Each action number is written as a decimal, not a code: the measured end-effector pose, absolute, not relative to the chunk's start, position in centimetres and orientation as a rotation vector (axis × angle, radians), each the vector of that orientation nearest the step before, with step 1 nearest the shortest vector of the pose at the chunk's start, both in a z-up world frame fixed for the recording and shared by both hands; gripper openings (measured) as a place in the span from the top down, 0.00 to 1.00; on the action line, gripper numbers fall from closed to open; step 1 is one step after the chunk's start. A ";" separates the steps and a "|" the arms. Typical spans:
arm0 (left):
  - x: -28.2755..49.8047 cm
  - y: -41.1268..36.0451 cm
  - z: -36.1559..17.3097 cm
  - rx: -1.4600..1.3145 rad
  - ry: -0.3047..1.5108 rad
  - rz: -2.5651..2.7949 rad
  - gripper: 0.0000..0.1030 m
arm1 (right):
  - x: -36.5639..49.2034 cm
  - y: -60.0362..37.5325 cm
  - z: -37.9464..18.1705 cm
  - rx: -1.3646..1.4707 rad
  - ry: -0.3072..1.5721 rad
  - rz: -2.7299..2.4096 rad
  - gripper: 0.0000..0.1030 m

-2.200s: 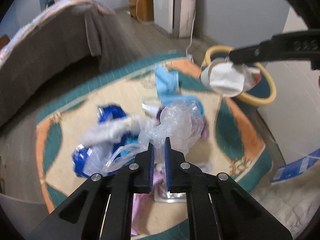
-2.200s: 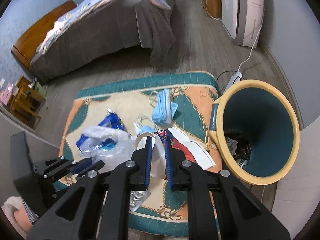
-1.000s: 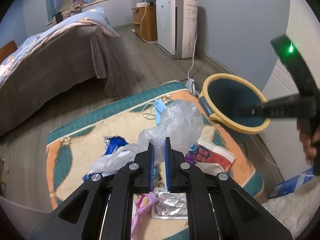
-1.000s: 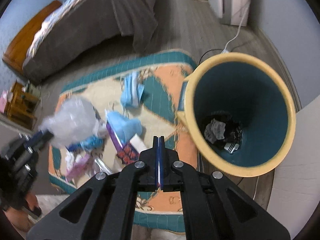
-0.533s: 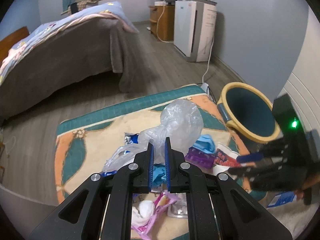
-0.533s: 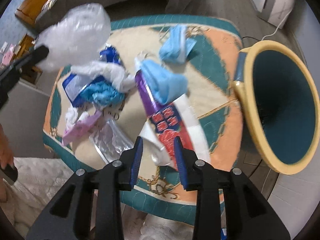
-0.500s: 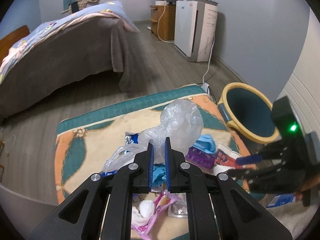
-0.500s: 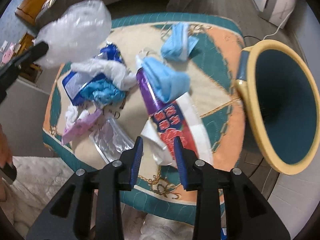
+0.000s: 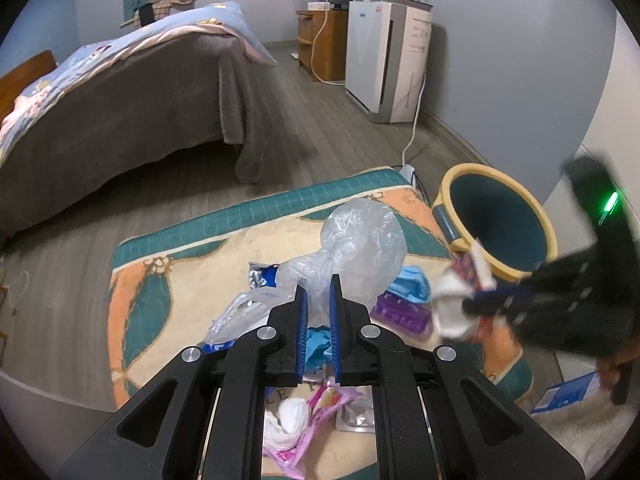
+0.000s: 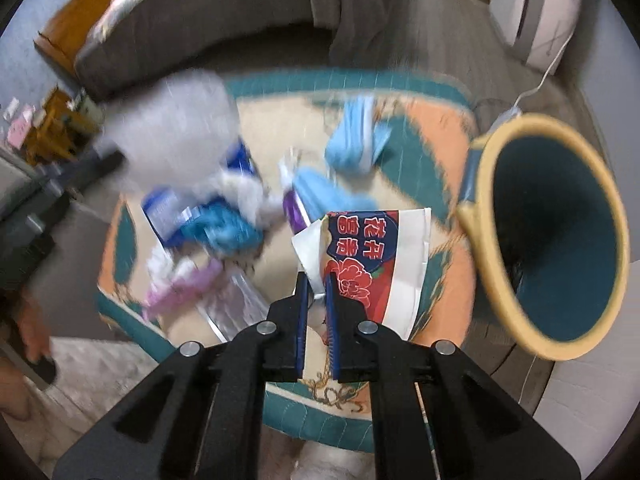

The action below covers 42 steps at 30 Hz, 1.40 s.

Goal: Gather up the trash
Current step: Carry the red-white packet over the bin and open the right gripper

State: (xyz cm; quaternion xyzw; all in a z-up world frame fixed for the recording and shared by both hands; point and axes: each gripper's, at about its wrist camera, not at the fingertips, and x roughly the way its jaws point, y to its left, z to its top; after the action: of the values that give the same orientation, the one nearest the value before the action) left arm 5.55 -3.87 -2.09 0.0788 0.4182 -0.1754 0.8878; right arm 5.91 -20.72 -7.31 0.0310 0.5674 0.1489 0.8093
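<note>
My left gripper (image 9: 318, 292) is shut on a clear crumpled plastic bag (image 9: 360, 248) and holds it above the rug. My right gripper (image 10: 316, 284) is shut on a red, white and blue snack wrapper (image 10: 372, 256), lifted off the rug; it also shows in the left wrist view (image 9: 464, 292). The yellow-rimmed teal bin (image 10: 560, 240) stands just right of the wrapper, also in the left wrist view (image 9: 500, 224). Blue face masks (image 10: 356, 144), a purple packet (image 9: 400, 312), a pink wrapper (image 9: 316, 420) and a foil pack (image 10: 236, 300) lie on the rug.
The patterned rug (image 9: 168, 264) lies on a grey wood floor. A bed (image 9: 120, 92) stands behind it at the left. A white air purifier (image 9: 384, 60) and its cable (image 9: 412, 136) are by the wall behind the bin. A blue booklet (image 9: 568, 396) lies at the right.
My right gripper was open above the snack wrapper; now it is shut on it and has lifted it. My left gripper still holds the plastic bag, nearly unmoved.
</note>
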 end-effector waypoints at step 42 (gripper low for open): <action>5.3 -23.9 -2.3 0.354 0.877 -0.639 0.90 | 6.5 -46.0 -5.8 0.460 1.022 -0.097 0.92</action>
State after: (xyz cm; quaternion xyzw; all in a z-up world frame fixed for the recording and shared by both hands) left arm 5.30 -23.94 -2.29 0.1674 0.4151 -0.3024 0.8416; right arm 6.54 -46.04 -5.80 0.2180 0.4847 -0.0461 0.8458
